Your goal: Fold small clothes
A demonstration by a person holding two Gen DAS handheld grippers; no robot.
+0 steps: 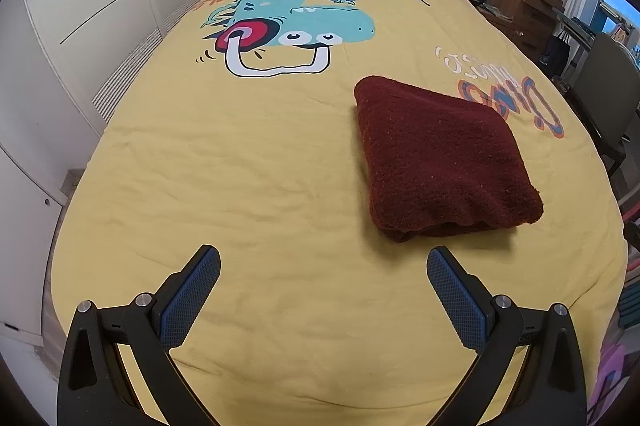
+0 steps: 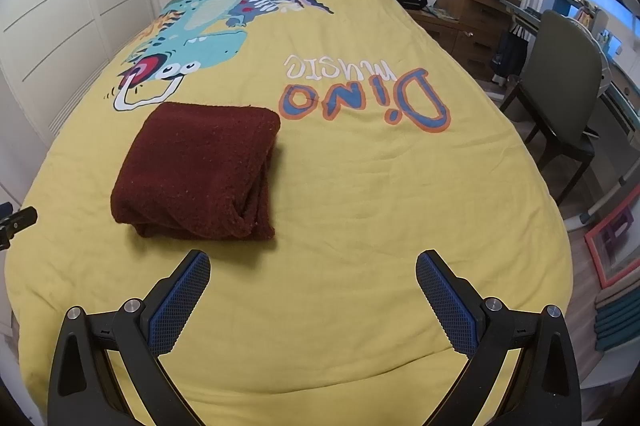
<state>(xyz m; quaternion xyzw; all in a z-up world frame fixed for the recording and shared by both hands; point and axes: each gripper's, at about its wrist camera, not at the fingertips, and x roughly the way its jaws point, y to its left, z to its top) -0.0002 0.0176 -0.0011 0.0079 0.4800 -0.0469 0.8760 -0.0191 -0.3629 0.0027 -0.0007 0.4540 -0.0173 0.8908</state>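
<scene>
Across the lower half of both frames I see bare yellow bedspread (image 1: 256, 177); my left gripper (image 1: 323, 262) and right gripper (image 2: 313, 266) both hover spread wide, holding nothing. Folded, the maroon garment (image 2: 196, 169) sits centre-left in the right view, clear of every bed edge.

Soft even daylight, sharp focus, heavy fisheye-warped dark corners.

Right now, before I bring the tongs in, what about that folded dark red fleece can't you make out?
- Folded dark red fleece garment: what kind of garment it is; the folds hide sleeves and collar in both views.
- Its underside: hidden against the yellow dinosaur-print bedspread.
- Layer count: the open edge in the right wrist view is too dark to count.
- Left tongs and right tongs: open, touching nothing.
</scene>
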